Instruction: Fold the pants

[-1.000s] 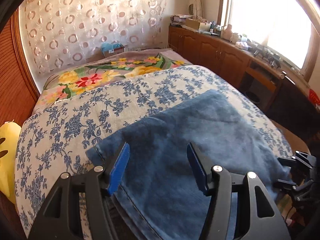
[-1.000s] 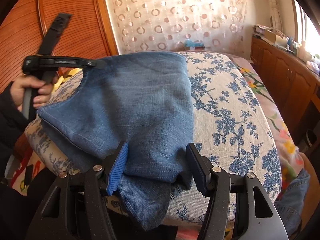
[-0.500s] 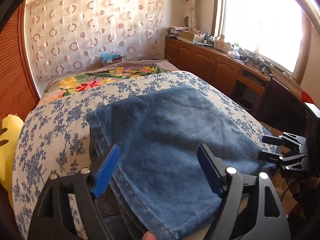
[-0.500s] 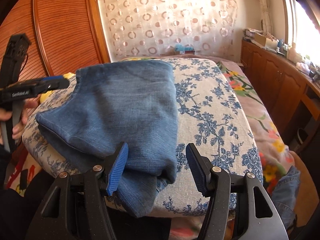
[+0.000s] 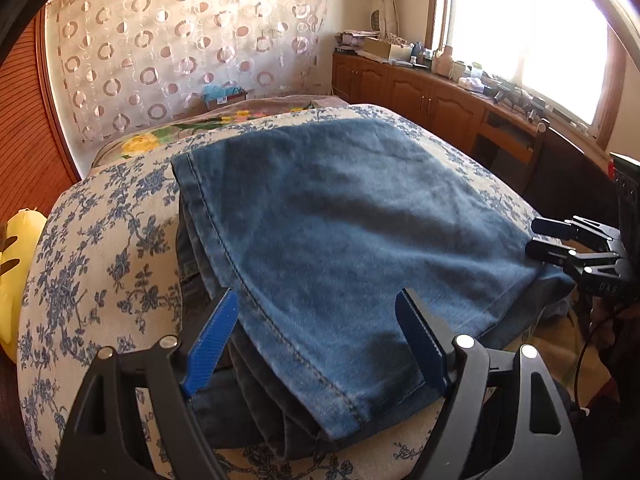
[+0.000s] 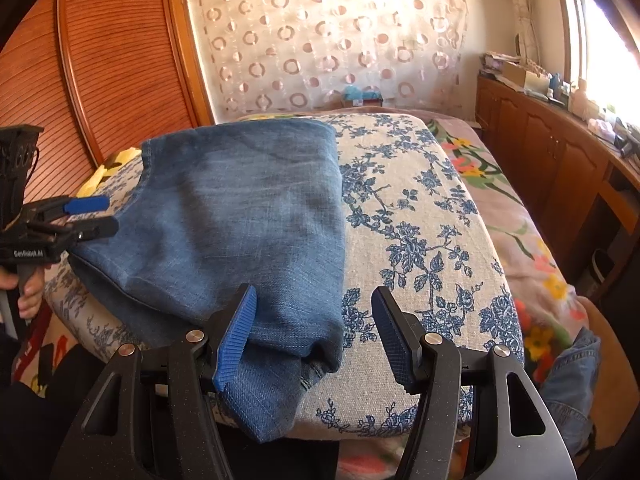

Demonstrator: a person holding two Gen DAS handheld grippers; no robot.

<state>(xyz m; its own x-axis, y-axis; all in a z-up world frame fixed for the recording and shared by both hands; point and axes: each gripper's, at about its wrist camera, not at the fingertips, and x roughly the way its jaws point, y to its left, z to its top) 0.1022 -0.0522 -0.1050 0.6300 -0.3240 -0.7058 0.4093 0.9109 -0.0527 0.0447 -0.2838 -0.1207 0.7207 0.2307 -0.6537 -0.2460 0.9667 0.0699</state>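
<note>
Jeans [image 5: 340, 232] lie folded mid-frame on floral bedspread [image 5: 100, 248]. Left gripper [image 5: 316, 344] has widened and let go, holding nothing; right gripper [image 6: 312, 336] gapes, empty. Fold appears laid.

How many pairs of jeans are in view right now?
2. One folded pair of jeans lies on the floral bed cover; a second denim piece sits low beside the bed, mostly hidden.

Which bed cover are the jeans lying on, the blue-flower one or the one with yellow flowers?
The blue-flower cover. The folded jeans rest on its white and blue print; the cover with yellow flowers lies underneath, bare of jeans.
</note>
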